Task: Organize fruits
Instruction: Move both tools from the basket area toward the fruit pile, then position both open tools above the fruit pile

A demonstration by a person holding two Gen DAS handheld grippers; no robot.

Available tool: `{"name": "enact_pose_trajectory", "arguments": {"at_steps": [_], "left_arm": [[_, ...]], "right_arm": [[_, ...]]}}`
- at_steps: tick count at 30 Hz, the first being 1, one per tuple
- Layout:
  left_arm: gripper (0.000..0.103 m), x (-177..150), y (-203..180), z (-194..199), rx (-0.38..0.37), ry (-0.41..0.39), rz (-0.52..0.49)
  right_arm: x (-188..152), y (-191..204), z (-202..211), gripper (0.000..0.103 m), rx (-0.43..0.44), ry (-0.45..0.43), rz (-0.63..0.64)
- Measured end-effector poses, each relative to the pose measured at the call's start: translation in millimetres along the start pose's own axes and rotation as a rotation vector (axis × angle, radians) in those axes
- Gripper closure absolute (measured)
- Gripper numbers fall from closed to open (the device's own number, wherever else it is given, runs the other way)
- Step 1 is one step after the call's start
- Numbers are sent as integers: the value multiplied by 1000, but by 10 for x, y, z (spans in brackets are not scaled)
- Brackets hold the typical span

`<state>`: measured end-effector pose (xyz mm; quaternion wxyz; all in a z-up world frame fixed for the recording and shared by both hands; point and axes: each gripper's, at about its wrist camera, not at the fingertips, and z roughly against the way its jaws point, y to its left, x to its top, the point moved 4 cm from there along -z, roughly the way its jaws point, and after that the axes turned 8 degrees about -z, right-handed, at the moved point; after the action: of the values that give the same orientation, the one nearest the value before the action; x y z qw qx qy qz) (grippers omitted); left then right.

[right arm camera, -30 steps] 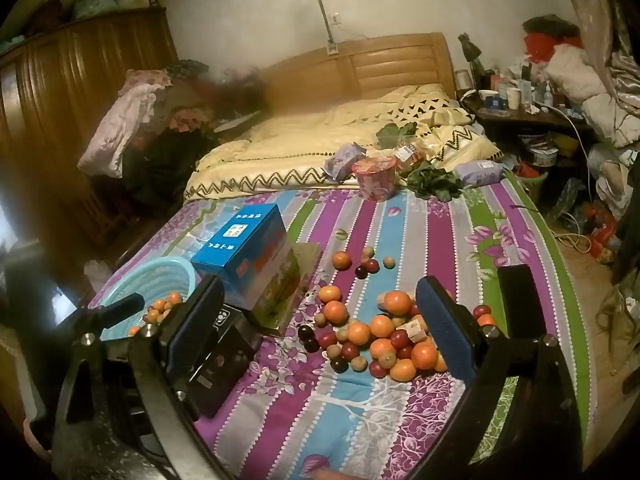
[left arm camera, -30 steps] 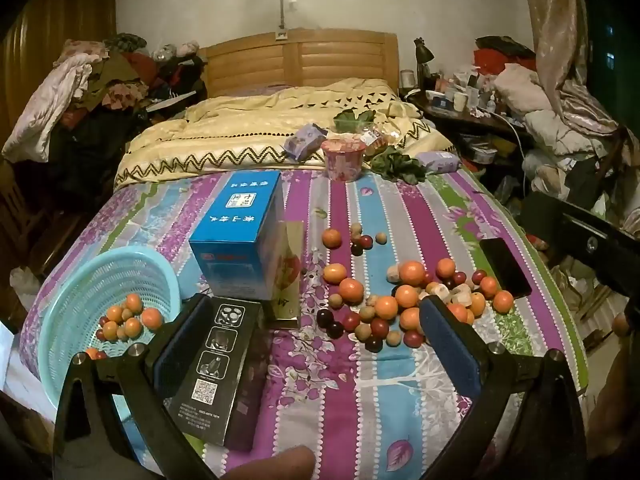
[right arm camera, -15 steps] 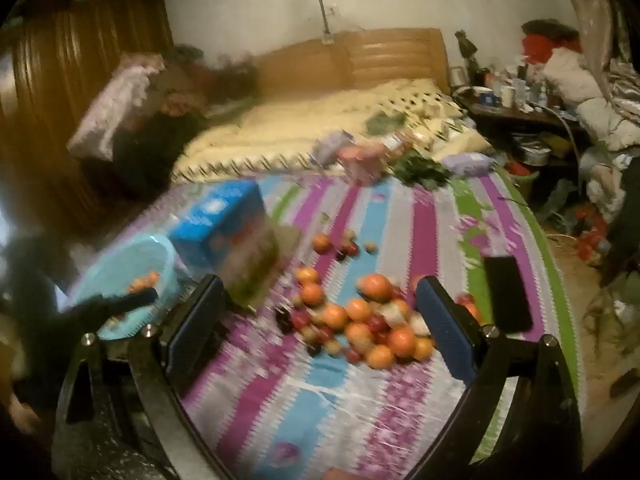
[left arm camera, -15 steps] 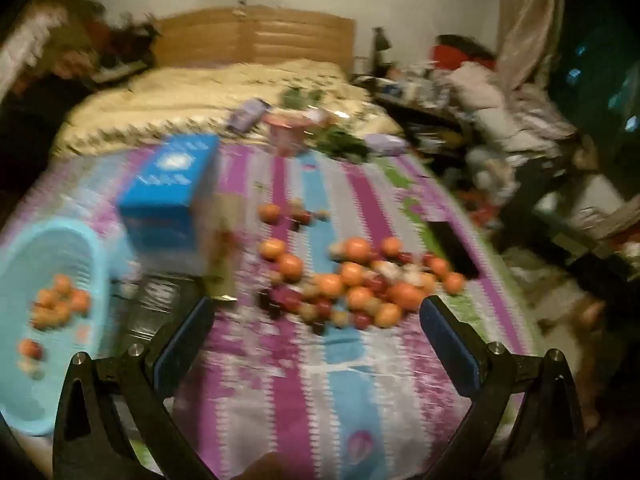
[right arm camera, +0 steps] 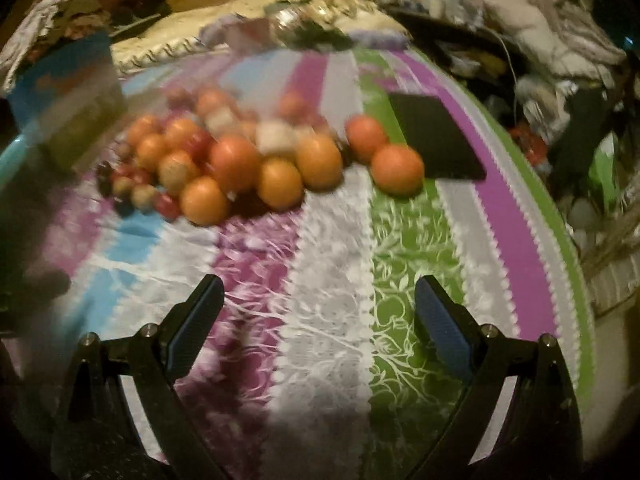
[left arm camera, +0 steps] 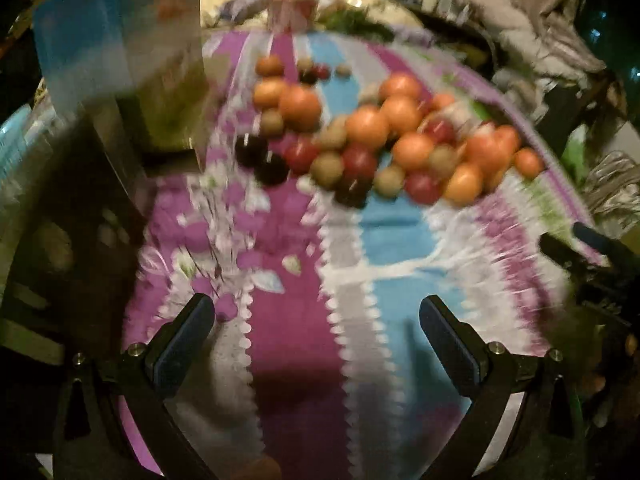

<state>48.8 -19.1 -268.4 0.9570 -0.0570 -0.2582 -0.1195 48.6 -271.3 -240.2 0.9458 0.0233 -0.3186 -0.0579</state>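
A pile of fruit (left arm camera: 380,140) lies on the striped bedspread (left arm camera: 400,240): several oranges, red and dark plums and small brown fruits. The pile also shows in the right wrist view (right arm camera: 240,160), with one orange (right arm camera: 397,168) at its right end. My left gripper (left arm camera: 316,312) is open and empty, low over the bedspread short of the pile. My right gripper (right arm camera: 316,292) is open and empty, low over the bedspread in front of the oranges. Both views are blurred by motion.
A blue carton (left arm camera: 116,28) stands left of the pile, with a black box (left arm camera: 60,220) in front of it. A black phone (right arm camera: 434,140) lies right of the oranges. The aqua basket's rim (left arm camera: 16,120) shows at far left. Clutter fills the floor to the right.
Both grippers have dropped and moved forward toward the fruit pile, which now looks much larger. The left view has swung right, so the basket has slid almost out of frame.
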Motion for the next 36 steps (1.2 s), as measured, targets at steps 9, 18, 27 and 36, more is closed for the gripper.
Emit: {"name": "enact_pose_trajectory", "arguments": {"at_steps": [9, 18, 27, 36], "left_arm": [[0, -122, 76, -194, 70, -37, -14], [0, -44, 75, -219, 70, -38, -14], [0, -32, 55, -232, 68, -37, -9], [0, -49, 49, -232, 69, -39, -8]], "right_arm": [[-144, -3, -290, 0, -60, -3, -24], [-154, -8, -324, 0, -56, -13, -34], [-155, 1, -313, 0, -59, -10, -34], [-177, -6, -301, 0, -64, -10, -31]]}}
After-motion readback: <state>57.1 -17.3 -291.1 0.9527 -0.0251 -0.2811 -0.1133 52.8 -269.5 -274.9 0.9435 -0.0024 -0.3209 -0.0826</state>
